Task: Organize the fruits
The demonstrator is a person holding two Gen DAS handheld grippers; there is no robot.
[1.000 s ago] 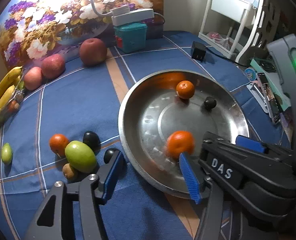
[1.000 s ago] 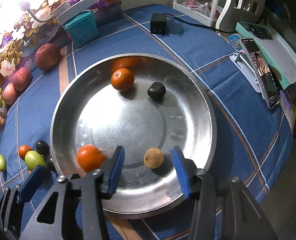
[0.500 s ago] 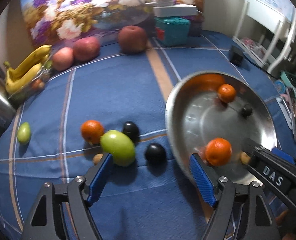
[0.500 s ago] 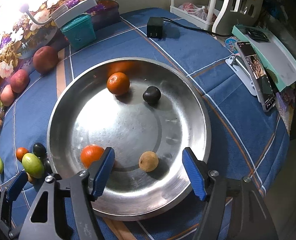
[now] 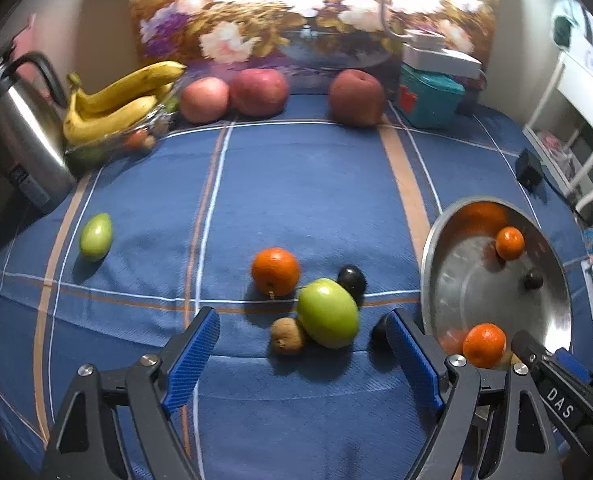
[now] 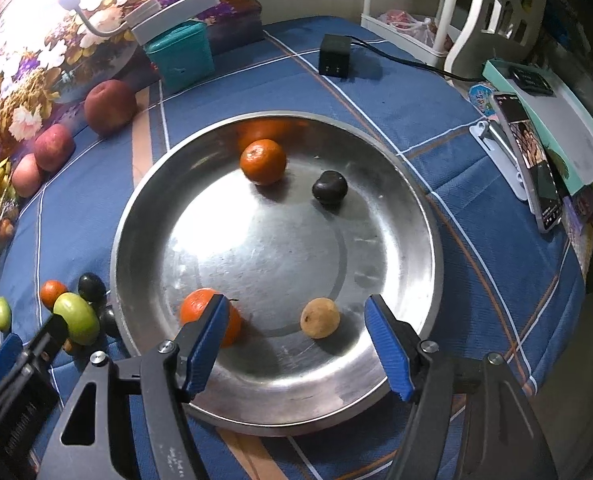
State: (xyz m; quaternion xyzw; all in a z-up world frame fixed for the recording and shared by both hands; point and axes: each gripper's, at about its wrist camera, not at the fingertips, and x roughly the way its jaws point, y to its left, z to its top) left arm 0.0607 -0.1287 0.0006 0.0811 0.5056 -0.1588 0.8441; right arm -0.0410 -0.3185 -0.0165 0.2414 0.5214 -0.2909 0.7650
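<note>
Fruits lie in 2 groups: 4 already in the steel pan (image 6: 408, 184), a loose cluster on the blue plaid cloth (image 5: 296, 184) just beside the pan's left rim. Your left gripper (image 5: 302, 354) sits directly over that cluster, jaws just opened wide and empty; the green fruit (image 5: 328, 313) lies just ahead between them, long axis slanting across the gap. Smooth, waxy, egg-shaped. Touching it: a fuzzy brown kiwi (image 5: 287, 335); close by, a dimpled orange (image 5: 275, 271) and a glossy dark plum (image 5: 351, 279). Your right gripper (image 6: 296, 344) hovers over the pan's near rim, jaws apart, holding nothing, with a tan round fruit (image 6: 319, 317) between them. Left is nearer.
</note>
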